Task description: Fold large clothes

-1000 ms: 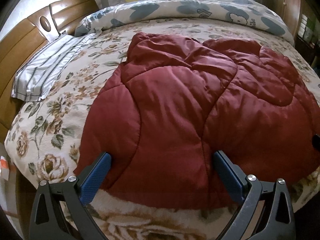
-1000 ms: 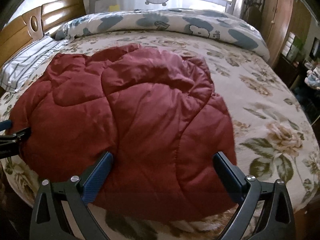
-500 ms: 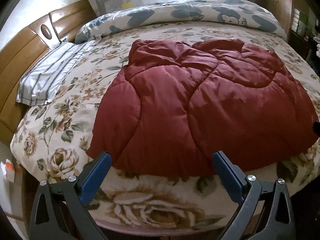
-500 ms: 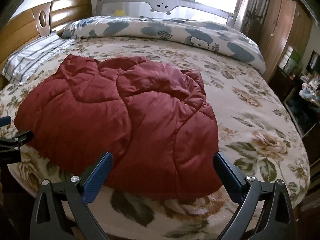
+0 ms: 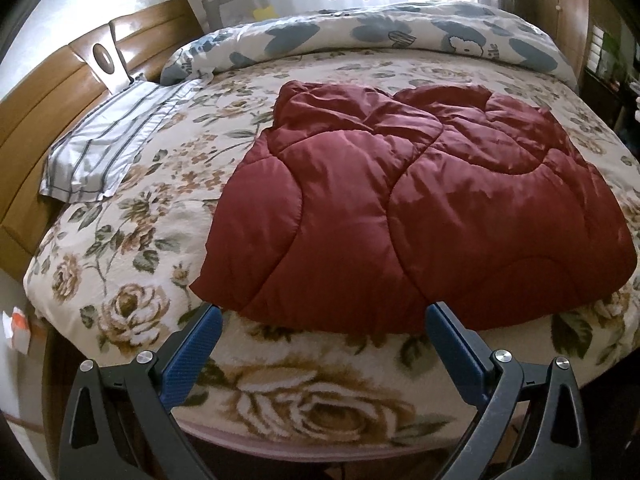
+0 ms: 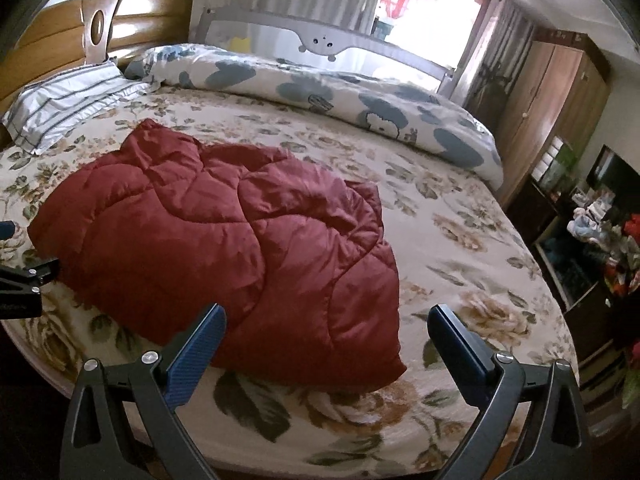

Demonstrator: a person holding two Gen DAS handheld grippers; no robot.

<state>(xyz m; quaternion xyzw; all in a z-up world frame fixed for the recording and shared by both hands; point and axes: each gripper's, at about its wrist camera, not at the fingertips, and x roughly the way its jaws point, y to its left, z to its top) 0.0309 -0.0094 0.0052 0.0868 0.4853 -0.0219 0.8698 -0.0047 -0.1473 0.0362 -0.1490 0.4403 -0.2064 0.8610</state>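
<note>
the dark red quilted garment (image 5: 412, 216) lies folded into a thick, puffy bundle on the floral bedspread (image 5: 132, 240), near the bed's front edge, at about 12 o'clock from the left gripper (image 5: 323, 320). that gripper hovers just short of the bundle's near hem with its blue-padded fingers (image 5: 192, 356) spread wide, nothing between them.

in the right wrist view the bundle (image 6: 224, 248) sits toward 11 o'clock, and the right gripper (image 6: 327, 322) hangs over the bedspread's front edge, its fingers likewise wide apart and empty; the bundle's near right corner lies between them in the picture (whether anything touches cannot be told). part of the left gripper (image 6: 24, 280) shows at 9 o'clock.

a striped pillow (image 5: 104, 144) lies at 10 o'clock by the wooden headboard (image 5: 48, 96), and a blue-patterned duvet (image 5: 380, 40) is rolled along the far side at 12 o'clock. a wooden wardrobe (image 6: 556, 112) stands at 2 o'clock.
</note>
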